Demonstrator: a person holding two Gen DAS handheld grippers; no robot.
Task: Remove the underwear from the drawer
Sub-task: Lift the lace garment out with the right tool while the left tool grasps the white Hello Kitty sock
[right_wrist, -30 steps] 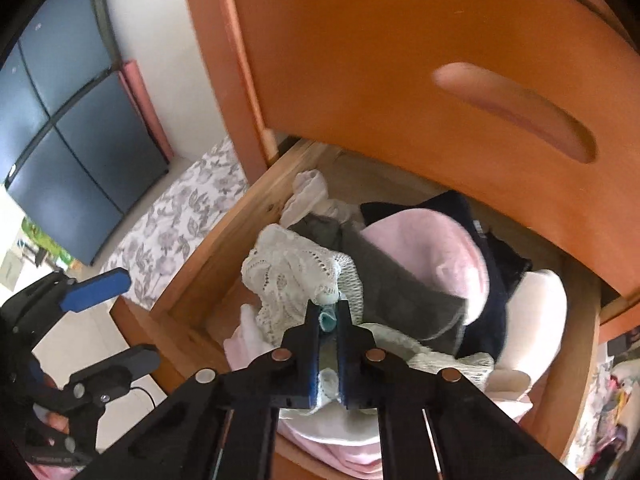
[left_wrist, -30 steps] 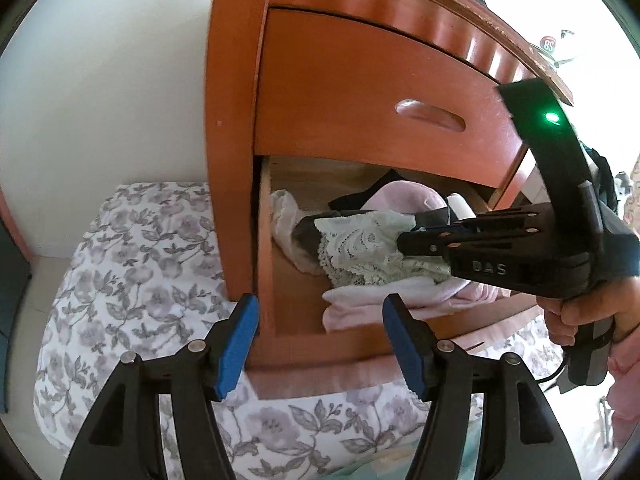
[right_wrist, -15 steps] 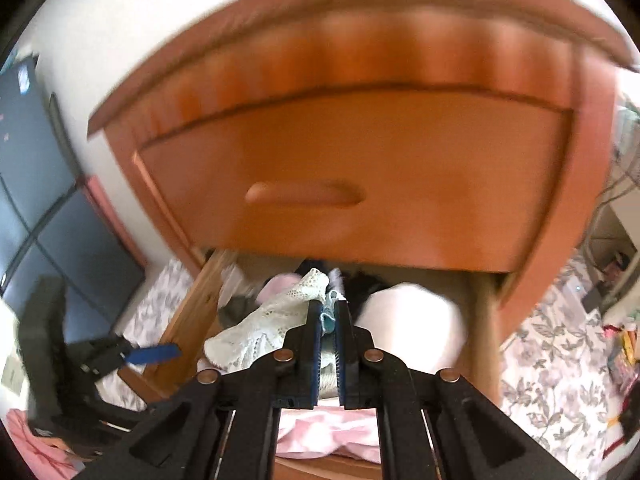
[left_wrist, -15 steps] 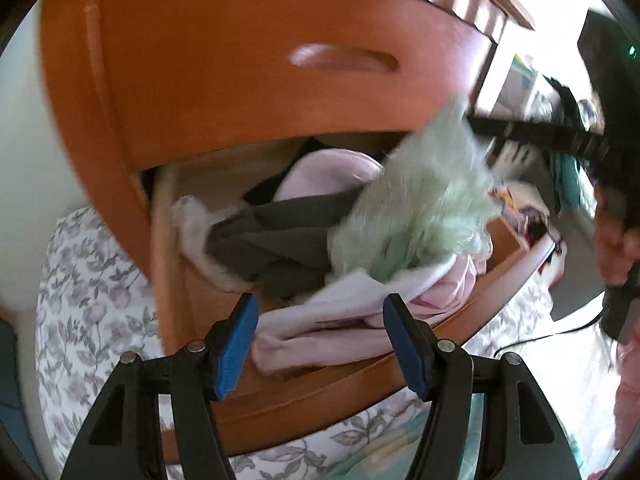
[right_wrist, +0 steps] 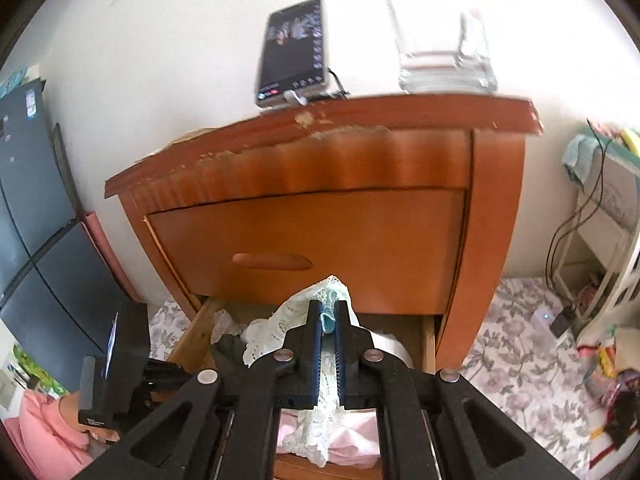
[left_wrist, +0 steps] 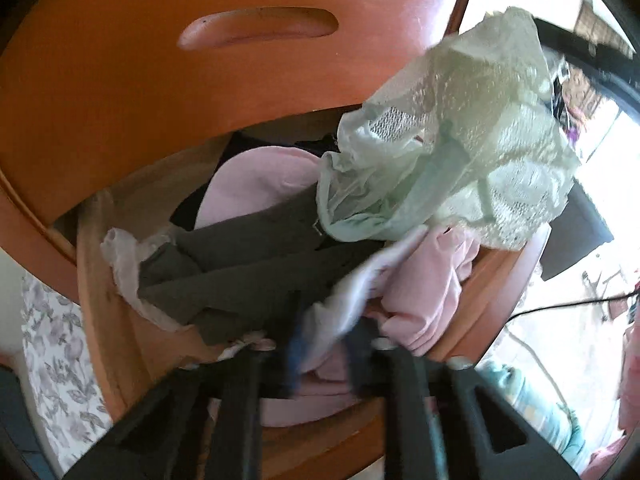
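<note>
The lower drawer (left_wrist: 500, 280) of a wooden nightstand (right_wrist: 496, 216) stands pulled out, full of pink, grey, black and white garments. My right gripper (right_wrist: 328, 320) is shut on pale green lace underwear (left_wrist: 460, 132), which hangs clear above the drawer's right side. Low over the front of the pile, my left gripper (left_wrist: 328, 344) shows blurred. Its jaws are closing, with a fold of a white garment (left_wrist: 360, 288) pinched between them. A pink garment (left_wrist: 428, 288) lies just to its right. A hand in a pink sleeve (right_wrist: 44, 432) holds the left gripper's body (right_wrist: 120, 360).
The closed upper drawer (right_wrist: 312, 240) overhangs the back of the open one. A phone (right_wrist: 294, 52) and a glass jug (right_wrist: 440, 40) stand on the nightstand top. A floral mat (right_wrist: 520, 344) covers the floor, a dark cabinet (right_wrist: 36, 220) stands left, and a white stand with cables (right_wrist: 592, 232) right.
My right gripper lifted the lace underwear up out of the drawer and drew back. My left gripper moved in over the pile and closed on the white garment.
</note>
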